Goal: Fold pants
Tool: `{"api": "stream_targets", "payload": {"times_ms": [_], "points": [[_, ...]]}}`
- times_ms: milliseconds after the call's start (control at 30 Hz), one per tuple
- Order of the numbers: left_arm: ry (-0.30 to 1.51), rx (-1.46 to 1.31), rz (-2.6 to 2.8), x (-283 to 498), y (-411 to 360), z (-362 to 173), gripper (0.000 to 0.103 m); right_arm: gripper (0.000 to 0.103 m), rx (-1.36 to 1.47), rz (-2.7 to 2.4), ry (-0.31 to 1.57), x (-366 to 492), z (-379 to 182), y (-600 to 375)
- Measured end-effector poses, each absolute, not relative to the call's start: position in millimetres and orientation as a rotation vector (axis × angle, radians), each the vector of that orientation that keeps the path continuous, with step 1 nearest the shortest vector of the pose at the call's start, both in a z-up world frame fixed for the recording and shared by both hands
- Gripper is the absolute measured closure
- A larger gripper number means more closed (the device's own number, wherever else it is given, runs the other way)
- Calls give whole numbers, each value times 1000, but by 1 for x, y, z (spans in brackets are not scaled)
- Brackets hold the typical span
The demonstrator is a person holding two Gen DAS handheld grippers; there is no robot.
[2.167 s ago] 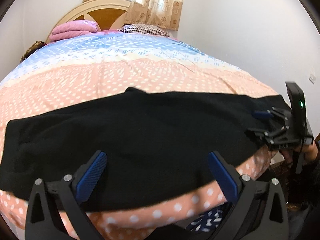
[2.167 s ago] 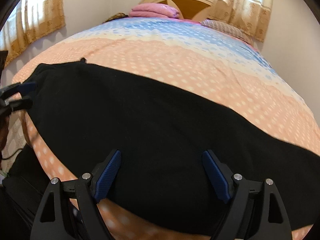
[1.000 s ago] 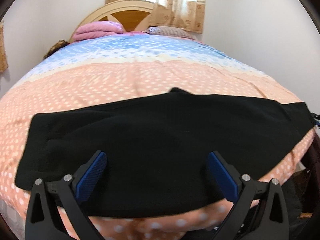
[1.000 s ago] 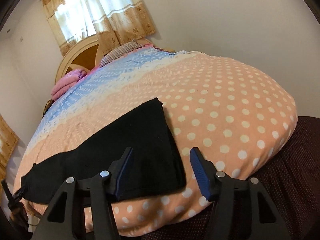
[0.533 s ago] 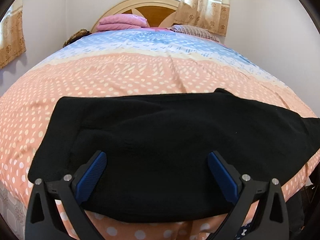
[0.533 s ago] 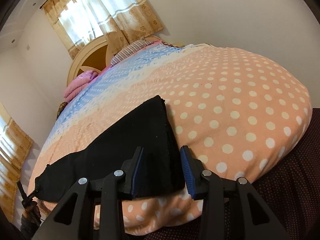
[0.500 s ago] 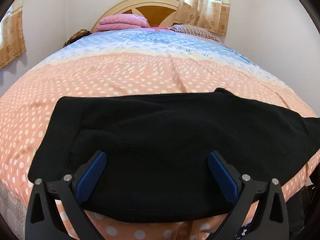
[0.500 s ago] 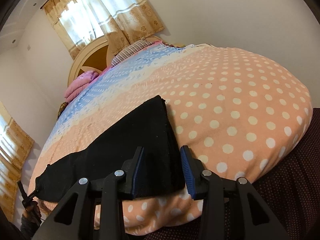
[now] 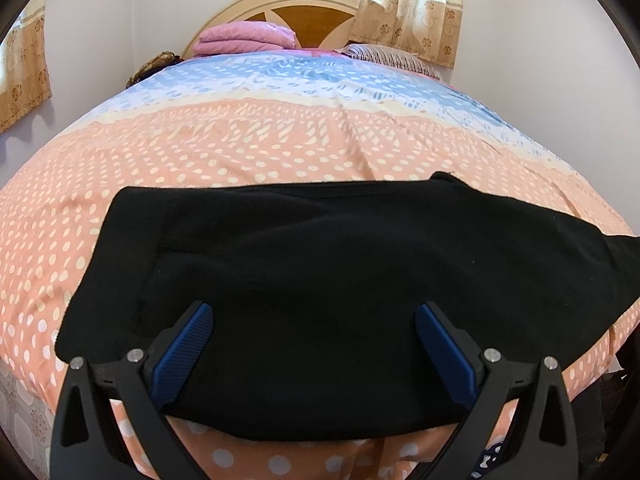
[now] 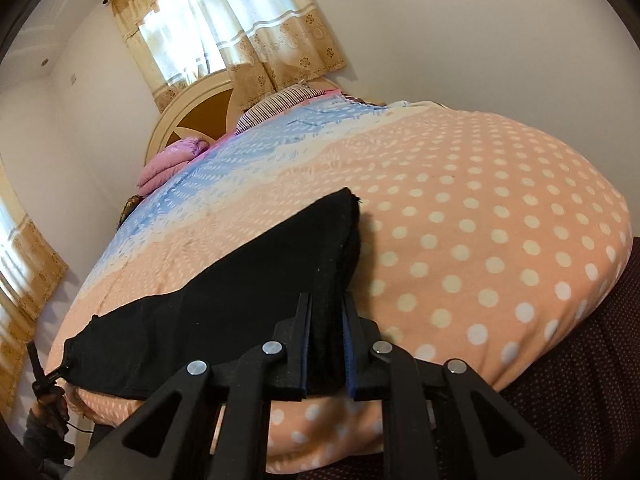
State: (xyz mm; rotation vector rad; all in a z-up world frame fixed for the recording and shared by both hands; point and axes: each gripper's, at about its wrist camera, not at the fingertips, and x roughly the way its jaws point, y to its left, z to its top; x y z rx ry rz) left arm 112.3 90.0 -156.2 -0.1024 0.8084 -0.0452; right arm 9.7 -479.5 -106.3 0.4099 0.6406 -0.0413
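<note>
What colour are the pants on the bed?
Plain black pants. They show best in the left wrist view.

Bedroom: bed (image 9: 280, 148), headboard (image 9: 304, 12), curtains (image 10: 224, 28)

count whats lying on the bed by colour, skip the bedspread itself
black: 1, the pants spread across the near end of the bed
pink: 1, a folded blanket by the headboard
striped: 1, a pillow beside it
brown: 1, a dark bundle at the far left edge, too small to identify
total: 4
</note>
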Motion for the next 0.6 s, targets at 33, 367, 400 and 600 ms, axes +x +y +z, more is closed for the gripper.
{"api": "stream_targets", "payload": {"times_ms": [33,367,400,600], "points": [[808,-102,-46,112,91,-157,0,89,410,-41,631,9,-104,-478],[806,-101,-44,112,89,-156,0,90,365,-33,539,5,-66,-444],[806,-105,-46,113,89,-156,0,90,348,-26,531,5,-61,-437],[812,-106,-61,113,88,-155,0,90,262,51,488,11,-31,-384]]}}
